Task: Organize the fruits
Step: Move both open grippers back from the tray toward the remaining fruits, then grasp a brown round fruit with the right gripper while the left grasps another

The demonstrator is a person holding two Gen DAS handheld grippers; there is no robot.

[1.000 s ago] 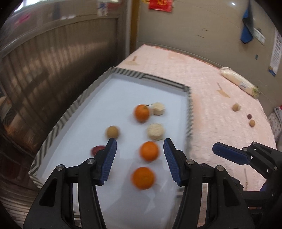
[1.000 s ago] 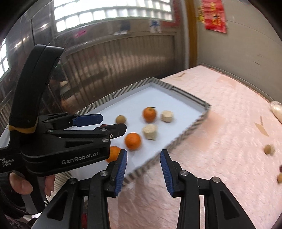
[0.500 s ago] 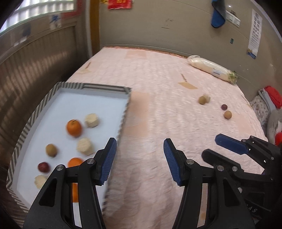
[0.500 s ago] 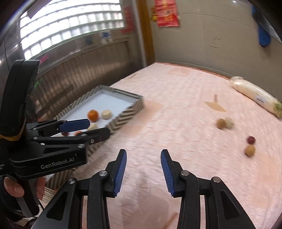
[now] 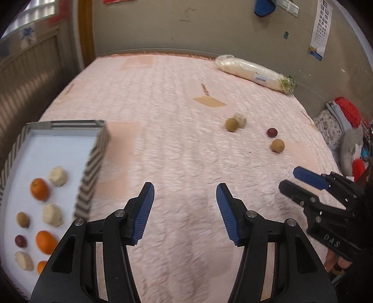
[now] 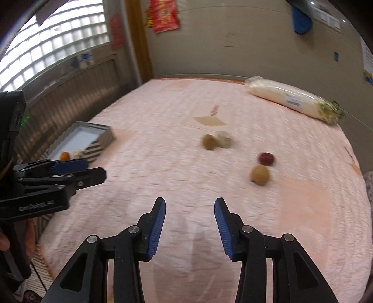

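Left gripper (image 5: 185, 198): blue-padded jaws moderately apart, nothing between them, hanging over bare pink quilted bedspread (image 5: 177, 149). Right gripper (image 6: 190, 214): jaws have just been opening, gap narrower than the left's, also empty, over the same bedspread.

Striped-wall tray with white floor (image 5: 92, 186) sits at the near left edge of the bed. Visible in it from the left wrist view: three orange mandarins, one at (image 5: 39, 189), another at (image 5: 46, 242), a third partly hidden by the left gripper; three pale cream chunks, e.g. (image 5: 57, 176); one tan round fruit (image 5: 22, 219); one dark red round fruit (image 5: 20, 241).

Still loose on the bedspread, right of centre and well apart from the tray:
- tan round fruit (image 6: 209, 142) touching a pale cream chunk (image 6: 224, 139), the farther pair
- dark red round fruit (image 6: 266, 159) just beside another tan round fruit (image 6: 260, 174), nearer and further right

Long white radish in clear plastic wrap (image 6: 293, 100) lies at the far right edge near the wall.

Both views are motion-blurred. In the right wrist view the left gripper shows at the left edge, between camera and tray, with part of a hand (image 6: 4, 242) behind it. Red paper decoration (image 6: 164, 15) on the far wall.
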